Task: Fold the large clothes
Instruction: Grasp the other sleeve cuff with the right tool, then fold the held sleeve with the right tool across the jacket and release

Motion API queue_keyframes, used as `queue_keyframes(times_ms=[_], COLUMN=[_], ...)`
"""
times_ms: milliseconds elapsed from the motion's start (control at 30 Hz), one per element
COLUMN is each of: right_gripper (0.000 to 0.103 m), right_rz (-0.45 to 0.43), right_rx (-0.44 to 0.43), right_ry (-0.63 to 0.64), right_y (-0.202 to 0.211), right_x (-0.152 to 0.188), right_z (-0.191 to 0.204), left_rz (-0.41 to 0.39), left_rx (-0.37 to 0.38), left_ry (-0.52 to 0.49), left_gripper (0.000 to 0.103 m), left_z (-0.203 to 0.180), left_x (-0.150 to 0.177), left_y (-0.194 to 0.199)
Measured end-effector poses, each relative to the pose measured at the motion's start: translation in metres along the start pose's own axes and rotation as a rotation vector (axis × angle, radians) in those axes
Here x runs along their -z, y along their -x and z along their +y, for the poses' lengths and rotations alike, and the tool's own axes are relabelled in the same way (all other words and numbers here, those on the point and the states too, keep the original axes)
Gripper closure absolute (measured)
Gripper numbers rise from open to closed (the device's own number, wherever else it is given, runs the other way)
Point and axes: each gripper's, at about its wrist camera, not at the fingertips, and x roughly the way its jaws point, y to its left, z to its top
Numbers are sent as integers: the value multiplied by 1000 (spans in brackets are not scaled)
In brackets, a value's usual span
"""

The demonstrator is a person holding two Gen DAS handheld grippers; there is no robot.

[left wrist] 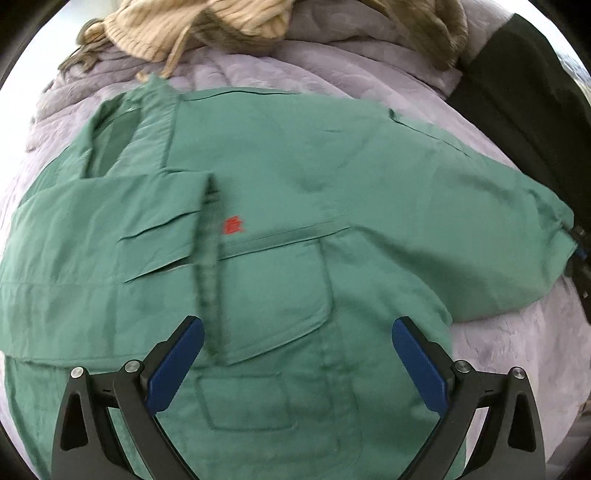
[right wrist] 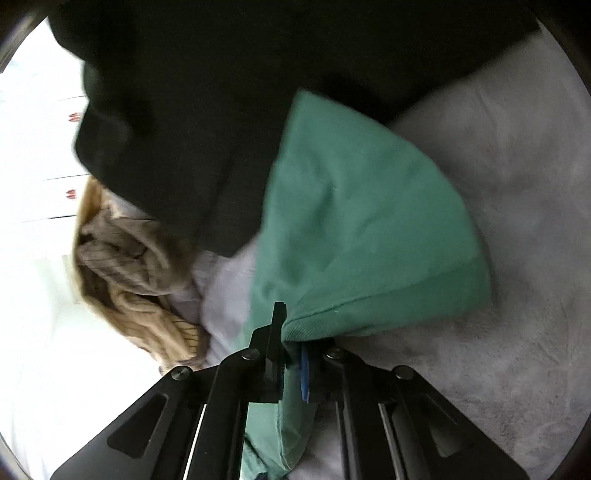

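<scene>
Right tongs (right wrist: 291, 354) pinch green shirt (right wrist: 362, 229); left tongs (left wrist: 295, 354) hover spread.

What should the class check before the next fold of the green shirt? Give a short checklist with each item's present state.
1. Right gripper shut on the shirt: ok.
2. Left gripper open above the shirt, holding nothing: ok.
3. Shirt body spread on the blanket: ok.
4. Sleeve free of the dark garment: cannot tell.
5. Beige knit clear of the shirt: ok.
</scene>
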Motion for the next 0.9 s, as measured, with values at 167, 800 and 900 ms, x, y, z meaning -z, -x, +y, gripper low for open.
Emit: queue_keyframes(times_ms=[167,800,900], right_gripper=[97,97,97], right_rz=[-6,271,359], right_rx=[-118,-192,-123], right_ry=[73,767,950], right_y=[15,-65,-109], right_x=[-6,203,291], right_z=[45,261,277], left_rz=[1,-117,-134], left_rx=[-1,15,-35], left_ry=[-19,144,221], left_gripper=[1,1,1], left_z=[-7,154,210], left_x=[16,19,31], left_y=[-21,59,69])
